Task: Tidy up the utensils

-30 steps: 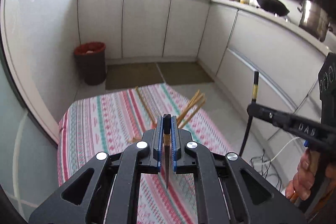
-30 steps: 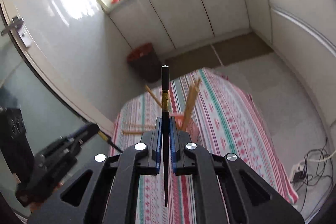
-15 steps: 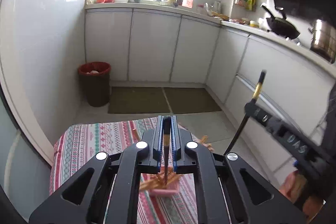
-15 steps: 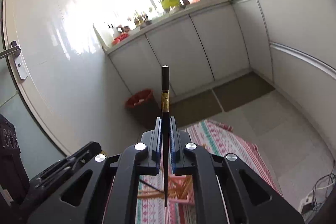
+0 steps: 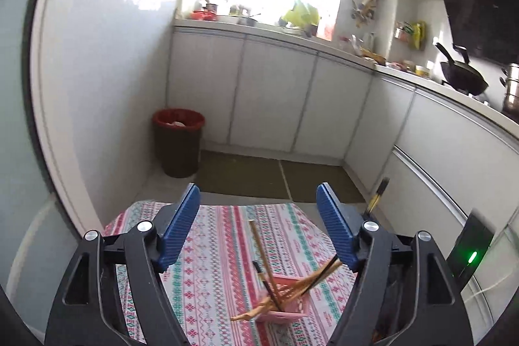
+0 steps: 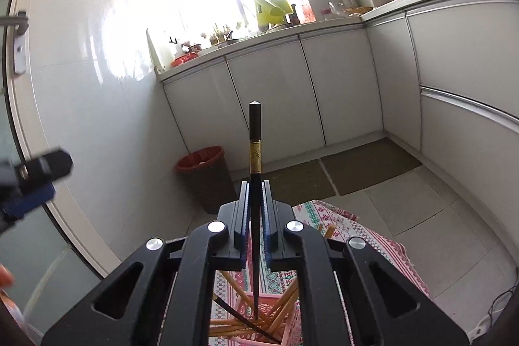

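**Trainee:** One chopstick left in your hands, then?

**Instructor:** One, as far as these views show. Your right tool (image 6: 254, 216) is pressed together on a black chopstick (image 6: 255, 148), pinching it upright with the gold-banded end pointing up and the thin tip hanging just above the pink basket (image 6: 288, 326). Your left tool (image 5: 258, 229) is spreading its jaws, and nothing sits between the blue pads (image 5: 181, 226).

**Trainee:** Where could it go wrong?

**Instructor:** The basket already holds a loose tangle of wooden chopsticks (image 6: 279, 304) leaning every way, with another dark one (image 5: 266, 281) among them. If you let go while the tip rests on a crossed stick, I judge yours may skid out onto the striped cloth (image 5: 211, 248). If you push down into the tangle, the light basket may tip or slide, since nothing steadies it. A long stick held near its middle also swings easily, so a quick turn of your wrist could knock the leaning ones out.

**Trainee:** Anything in the way?

**Instructor:** Mainly the sticks fanning over the basket's rim. It stands on the small table, near its right side in the left view. Your left tool hovers close, so keep the two apart. The red bin (image 5: 178, 141), the floor mats (image 5: 275, 180) and the cabinets (image 5: 269, 93) lie well apart from the work.
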`<state>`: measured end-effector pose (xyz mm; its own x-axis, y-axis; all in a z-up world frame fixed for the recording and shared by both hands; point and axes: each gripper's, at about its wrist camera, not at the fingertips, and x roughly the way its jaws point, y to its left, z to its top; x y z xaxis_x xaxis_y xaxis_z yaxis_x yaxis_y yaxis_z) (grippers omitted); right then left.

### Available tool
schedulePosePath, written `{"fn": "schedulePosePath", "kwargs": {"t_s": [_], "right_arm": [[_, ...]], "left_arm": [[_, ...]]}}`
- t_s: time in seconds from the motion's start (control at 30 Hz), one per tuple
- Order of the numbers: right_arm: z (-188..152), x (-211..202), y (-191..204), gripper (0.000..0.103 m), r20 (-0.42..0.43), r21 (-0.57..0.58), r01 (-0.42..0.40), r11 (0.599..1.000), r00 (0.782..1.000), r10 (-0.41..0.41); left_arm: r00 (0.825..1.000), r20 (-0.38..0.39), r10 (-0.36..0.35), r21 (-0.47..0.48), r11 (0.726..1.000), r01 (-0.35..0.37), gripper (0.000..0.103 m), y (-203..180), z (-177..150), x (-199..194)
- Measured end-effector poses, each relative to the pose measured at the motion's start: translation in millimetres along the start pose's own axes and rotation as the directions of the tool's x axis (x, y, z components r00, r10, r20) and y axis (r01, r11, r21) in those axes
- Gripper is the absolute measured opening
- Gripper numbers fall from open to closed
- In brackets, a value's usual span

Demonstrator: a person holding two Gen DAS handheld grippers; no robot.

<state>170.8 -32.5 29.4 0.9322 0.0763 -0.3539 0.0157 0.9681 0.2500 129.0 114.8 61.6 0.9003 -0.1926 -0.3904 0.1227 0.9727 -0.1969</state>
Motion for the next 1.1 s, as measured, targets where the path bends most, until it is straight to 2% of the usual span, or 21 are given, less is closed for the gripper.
{"fn": "schedulePosePath", "kwargs": {"t_s": [0.07, 0.13, 0.23, 0.4, 0.5, 0.6, 0.67, 0.73, 0.83, 0.93, 1.1], "right_arm": [[-8, 1, 3, 0.018, -0.014, -0.029, 0.025, 0.999, 1.0, -0.026], [-5, -8, 3, 0.044, -0.004, -0.02, 0.041, 0.999, 0.999, -0.041], [7, -31, -7, 0.063, 0.029, 0.017, 0.057, 0.998, 0.998, -0.057], [16, -56, -23, 0.076, -0.011, 0.025, 0.118, 0.993, 0.993, -0.117], [16, -67, -33, 0.084, -0.065, 0.031, 0.126, 0.991, 0.99, -0.124], [15, -86, -42, 0.095, -0.1, 0.037, 0.136, 0.99, 0.986, -0.132], [15, -101, -47, 0.096, -0.116, 0.036, 0.171, 0.985, 0.979, -0.166], [13, -115, -50, 0.096, -0.134, 0.011, 0.224, 0.975, 0.966, -0.22], [10, -136, -62, 0.096, -0.158, 0.005, 0.253, 0.968, 0.956, -0.249], [3, -151, -77, 0.096, -0.191, 0.008, 0.281, 0.96, 0.943, -0.274], [6, -166, -97, 0.096, -0.18, 0.01, 0.308, 0.951, 0.936, -0.301]], "left_arm": [[0.999, 0.016, 0.035, 0.0, 0.999, -0.035, 0.082, 3, -1, -4], [0.993, 0.067, 0.093, 0.02, 0.995, -0.094, 0.096, 1, -2, -14], [0.97, 0.154, 0.19, 0.068, 0.977, -0.202, 0.096, -7, -3, -30], [0.936, 0.19, 0.297, 0.11, 0.941, -0.321, 0.096, -20, -11, -43], [0.938, 0.126, 0.322, 0.133, 0.932, -0.338, 0.096, -28, -19, -43], [0.955, 0.042, 0.295, 0.158, 0.941, -0.298, 0.096, -37, -32, -45], [0.956, -0.001, 0.292, 0.158, 0.944, -0.288, 0.096, -43, -43, -49], [0.957, -0.002, 0.292, 0.17, 0.943, -0.287, 0.096, -52, -52, -57], [0.953, -0.003, 0.302, 0.185, 0.937, -0.297, 0.096, -65, -60, -69], [0.963, -0.019, 0.27, 0.17, 0.95, -0.263, 0.096, -81, -62, -77], [0.956, 0.013, 0.293, 0.164, 0.942, -0.291, 0.096, -105, -69, -89]]}}
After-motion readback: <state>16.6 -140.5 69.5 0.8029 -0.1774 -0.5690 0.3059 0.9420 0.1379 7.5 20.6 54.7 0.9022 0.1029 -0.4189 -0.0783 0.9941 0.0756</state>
